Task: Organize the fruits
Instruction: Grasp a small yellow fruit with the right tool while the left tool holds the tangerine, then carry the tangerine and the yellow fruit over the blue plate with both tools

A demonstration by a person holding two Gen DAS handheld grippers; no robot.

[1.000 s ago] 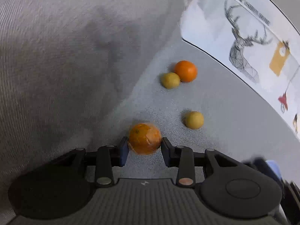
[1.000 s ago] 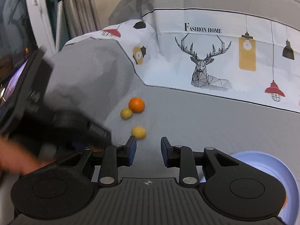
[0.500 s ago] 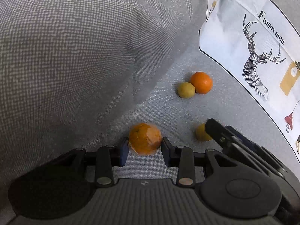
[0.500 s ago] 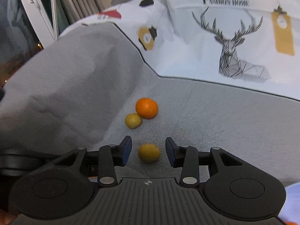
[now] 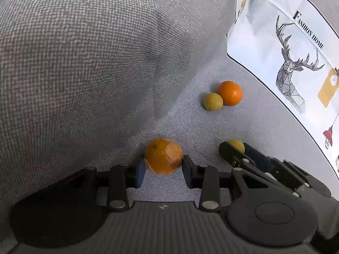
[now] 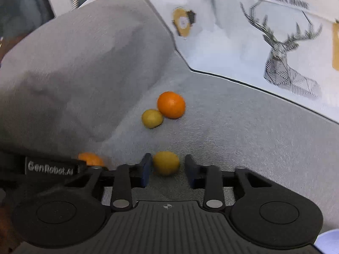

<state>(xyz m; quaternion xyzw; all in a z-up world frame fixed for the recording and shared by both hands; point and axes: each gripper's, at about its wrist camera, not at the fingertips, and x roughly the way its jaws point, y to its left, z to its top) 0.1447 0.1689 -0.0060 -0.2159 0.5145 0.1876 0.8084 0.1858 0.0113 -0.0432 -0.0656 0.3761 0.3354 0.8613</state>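
Note:
My left gripper (image 5: 163, 166) is shut on an orange tangerine (image 5: 163, 156) low over the grey sofa seat (image 5: 264, 122). My right gripper (image 6: 167, 169) is open, its fingers on either side of a small yellow fruit (image 6: 166, 162) that lies on the seat, with a gap on the right side. This fruit shows in the left wrist view (image 5: 236, 145) behind the right gripper's fingers (image 5: 231, 151). Farther off an orange (image 6: 171, 104) and another yellow fruit (image 6: 152, 118) touch each other; they also show in the left wrist view as orange (image 5: 230, 93) and yellow fruit (image 5: 213, 101).
A large grey cushion (image 6: 84, 74) rises on the left of the fruits. A white deer-print cover (image 6: 275, 42) lies over the sofa back behind them. A pale blue rim (image 6: 328, 242) shows at the bottom right corner of the right wrist view.
My right gripper moved forward and down until the near yellow fruit sits between its open fingers. My left gripper kept hold of the tangerine and shifted slightly.

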